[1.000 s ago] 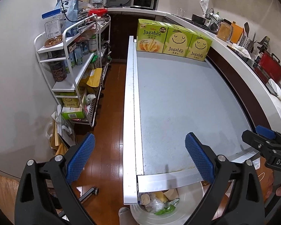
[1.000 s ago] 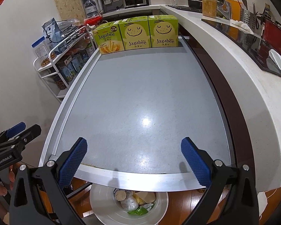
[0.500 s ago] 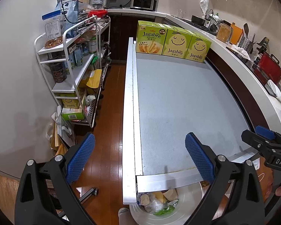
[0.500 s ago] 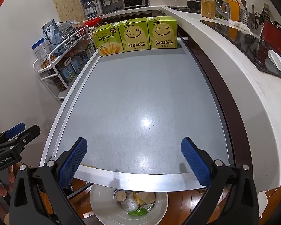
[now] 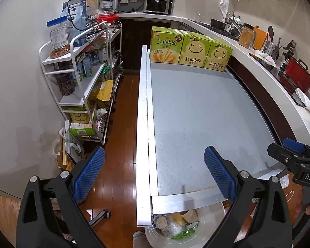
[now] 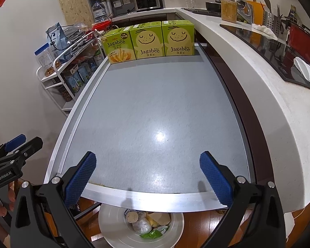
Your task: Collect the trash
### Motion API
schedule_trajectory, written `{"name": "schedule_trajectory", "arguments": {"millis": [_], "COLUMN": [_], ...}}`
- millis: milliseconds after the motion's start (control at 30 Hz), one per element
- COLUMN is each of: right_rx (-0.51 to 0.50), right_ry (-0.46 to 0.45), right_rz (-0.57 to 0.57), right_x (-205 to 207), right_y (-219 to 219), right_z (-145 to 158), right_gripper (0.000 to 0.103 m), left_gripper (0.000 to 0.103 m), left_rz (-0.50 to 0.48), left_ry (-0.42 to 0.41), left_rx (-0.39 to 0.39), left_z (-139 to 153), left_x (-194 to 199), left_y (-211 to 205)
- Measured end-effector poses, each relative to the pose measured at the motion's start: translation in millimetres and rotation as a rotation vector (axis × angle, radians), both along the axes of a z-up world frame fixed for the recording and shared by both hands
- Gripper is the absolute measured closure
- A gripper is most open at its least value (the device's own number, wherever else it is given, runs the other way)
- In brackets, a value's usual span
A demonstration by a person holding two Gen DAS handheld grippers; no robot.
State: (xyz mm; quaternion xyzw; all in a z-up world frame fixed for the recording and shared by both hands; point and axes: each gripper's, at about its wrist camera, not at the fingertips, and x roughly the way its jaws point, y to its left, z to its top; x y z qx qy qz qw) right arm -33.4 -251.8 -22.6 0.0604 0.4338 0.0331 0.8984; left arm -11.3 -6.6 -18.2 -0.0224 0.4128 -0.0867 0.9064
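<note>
While both grippers are hovering with fingers apart and gripping nothing, left gripper (image 5: 154, 171) and right gripper (image 6: 147, 175), crumpled trash (image 6: 148, 223) is sitting in the smooth white bin (image 6: 113, 227) below the matte grey bench (image 6: 155, 103); its metal lip is risking snags.

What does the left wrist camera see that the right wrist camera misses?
Only the left view shows the floor beside the counter, the whole rack down to its bottom shelf, and the right claw at its edge. Only the right view shows the left claw and the cooktop. Both share the grey counter, three Jagabee boxes and the bin of trash.
</note>
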Motion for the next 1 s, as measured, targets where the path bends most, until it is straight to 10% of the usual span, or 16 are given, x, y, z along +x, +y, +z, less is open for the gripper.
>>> {"name": "schedule_trajectory", "arguments": {"millis": [867, 1000], "right_rx": [-0.041, -0.046], "right_ry": [-0.028, -0.031], "right_rz": [0.039, 0.048], "right_x": [2, 2], "right_y": [11, 14], "right_z": [10, 11], "right_gripper": [0.005, 0.005], "left_gripper": [0.001, 0.001], "left_rz": [0.015, 0.1], "left_ry": [-0.114, -0.127], "left_rx": [-0.043, 0.047], "left_z": [30, 37], "left_x": [3, 8], "left_y": [2, 1]}}
